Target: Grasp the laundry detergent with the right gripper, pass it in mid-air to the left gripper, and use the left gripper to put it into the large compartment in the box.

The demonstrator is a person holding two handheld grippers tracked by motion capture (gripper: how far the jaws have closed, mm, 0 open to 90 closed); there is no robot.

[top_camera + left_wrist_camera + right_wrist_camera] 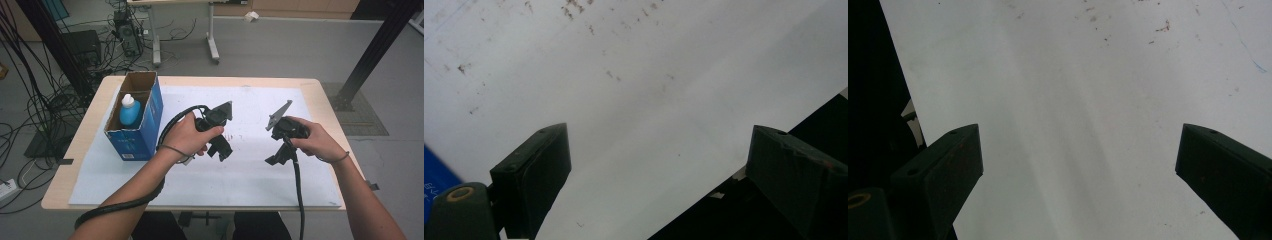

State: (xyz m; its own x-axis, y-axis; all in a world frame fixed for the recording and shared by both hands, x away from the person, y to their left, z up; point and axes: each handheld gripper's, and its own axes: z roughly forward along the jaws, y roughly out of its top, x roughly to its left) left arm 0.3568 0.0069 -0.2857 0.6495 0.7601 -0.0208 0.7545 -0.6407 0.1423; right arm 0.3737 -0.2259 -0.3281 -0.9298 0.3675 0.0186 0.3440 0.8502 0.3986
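Left tongs [223, 152] wide open and empty above white sheet [250, 180], right tongs [276, 159] likewise, blue box [142, 132] nearby

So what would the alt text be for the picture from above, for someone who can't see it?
A person's hands hold the left gripper and right gripper over a white sheet on a wooden table, jaws open and empty. At the left, an open blue box holds a blue bottle.
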